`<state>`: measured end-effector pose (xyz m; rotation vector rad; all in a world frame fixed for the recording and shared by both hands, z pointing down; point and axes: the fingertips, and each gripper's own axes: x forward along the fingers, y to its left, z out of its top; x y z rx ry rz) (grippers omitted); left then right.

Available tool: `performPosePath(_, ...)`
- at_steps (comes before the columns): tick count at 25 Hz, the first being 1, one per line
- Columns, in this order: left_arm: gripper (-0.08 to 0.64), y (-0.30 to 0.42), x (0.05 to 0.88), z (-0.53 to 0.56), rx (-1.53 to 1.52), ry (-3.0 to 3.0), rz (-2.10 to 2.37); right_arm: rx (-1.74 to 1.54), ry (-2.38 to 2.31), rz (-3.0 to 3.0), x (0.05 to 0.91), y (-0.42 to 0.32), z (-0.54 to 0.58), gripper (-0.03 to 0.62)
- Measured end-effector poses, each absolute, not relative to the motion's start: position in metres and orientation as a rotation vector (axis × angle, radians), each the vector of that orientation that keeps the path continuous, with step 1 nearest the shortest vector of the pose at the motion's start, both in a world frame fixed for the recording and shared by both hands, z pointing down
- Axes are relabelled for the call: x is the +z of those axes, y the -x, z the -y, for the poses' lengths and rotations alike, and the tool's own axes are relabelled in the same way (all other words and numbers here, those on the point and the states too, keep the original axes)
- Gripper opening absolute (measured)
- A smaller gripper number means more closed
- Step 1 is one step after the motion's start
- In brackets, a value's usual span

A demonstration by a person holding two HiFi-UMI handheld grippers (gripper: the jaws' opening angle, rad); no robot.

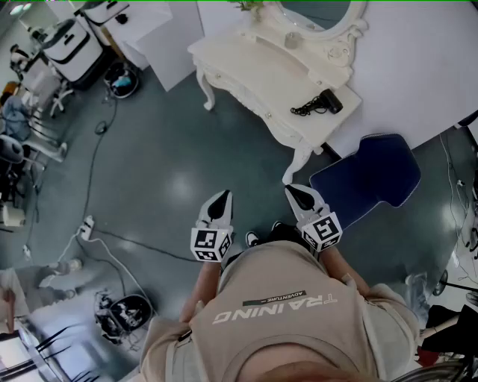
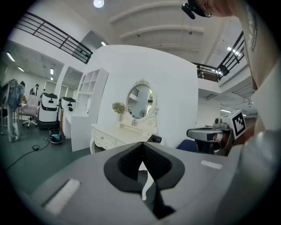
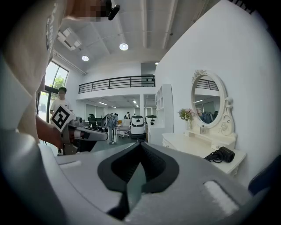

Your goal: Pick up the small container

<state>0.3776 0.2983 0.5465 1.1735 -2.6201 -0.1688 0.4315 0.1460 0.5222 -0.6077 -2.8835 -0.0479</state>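
A white dressing table point(image 1: 258, 78) with an oval mirror point(image 1: 314, 15) stands ahead of me. A small pale container point(image 1: 293, 38) sits on its raised shelf under the mirror; it also shows as a small container point(image 2: 134, 121) and a small container point(image 3: 202, 129) in the two gripper views. A black hair dryer point(image 1: 323, 103) lies on the tabletop's right end. My left gripper point(image 1: 219, 203) and right gripper point(image 1: 302, 197) hang side by side over the floor, well short of the table. The left gripper point(image 2: 142, 144) and right gripper point(image 3: 140, 143) both have their jaws together with nothing between them.
A dark blue chair point(image 1: 370, 179) stands right of the table, near my right gripper. A white cabinet point(image 1: 160, 37) and white machines point(image 1: 71, 48) are at the back left. A cable point(image 1: 93, 149) and a power strip point(image 1: 86, 226) lie on the floor at left.
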Motion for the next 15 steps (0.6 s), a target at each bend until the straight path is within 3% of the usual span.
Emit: performPosePath(15, 0.017, -0.328, 0.562, -0.259, -0.146, -1.221, 2.53, -0.012, 0.558, 2.841, 0.543, -0.391, -0.124, 0.003)
